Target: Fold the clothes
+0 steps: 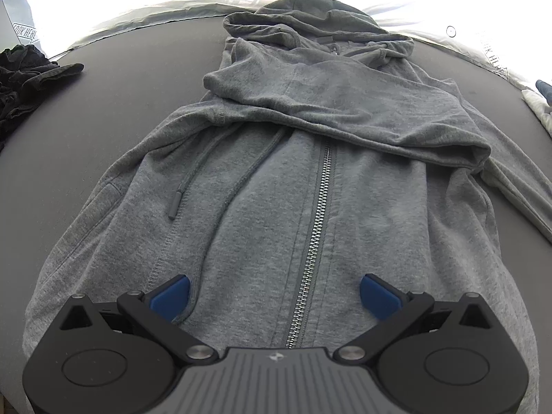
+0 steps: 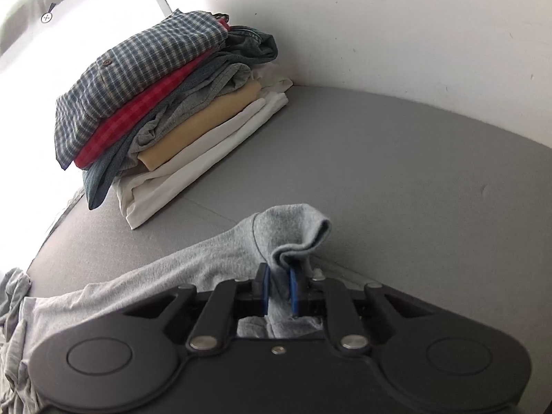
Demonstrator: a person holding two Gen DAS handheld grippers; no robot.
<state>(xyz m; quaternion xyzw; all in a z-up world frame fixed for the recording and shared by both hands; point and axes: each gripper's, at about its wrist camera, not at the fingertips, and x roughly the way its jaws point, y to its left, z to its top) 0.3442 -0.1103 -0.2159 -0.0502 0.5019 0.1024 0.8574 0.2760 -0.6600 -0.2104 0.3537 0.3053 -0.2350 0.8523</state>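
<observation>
A grey zip hoodie (image 1: pixel 276 179) lies face up on the grey table (image 1: pixel 103 110), hood at the far end, zipper (image 1: pixel 319 214) running down the middle. One sleeve (image 1: pixel 345 103) is folded across the chest. My left gripper (image 1: pixel 275 295) hovers wide open over the lower hem, blue pads either side of the zipper, nothing between them. In the right wrist view my right gripper (image 2: pixel 278 289) is shut on the cuff (image 2: pixel 296 231) of the other grey sleeve (image 2: pixel 155 276), which trails off to the left, lifted off the table.
A stack of folded clothes (image 2: pixel 165 110), plaid shirt on top, stands by the white wall (image 2: pixel 379 27) at the table's far corner. A dark crumpled garment (image 1: pixel 24 76) lies at the far left. White cloth (image 1: pixel 540 107) shows at the right edge.
</observation>
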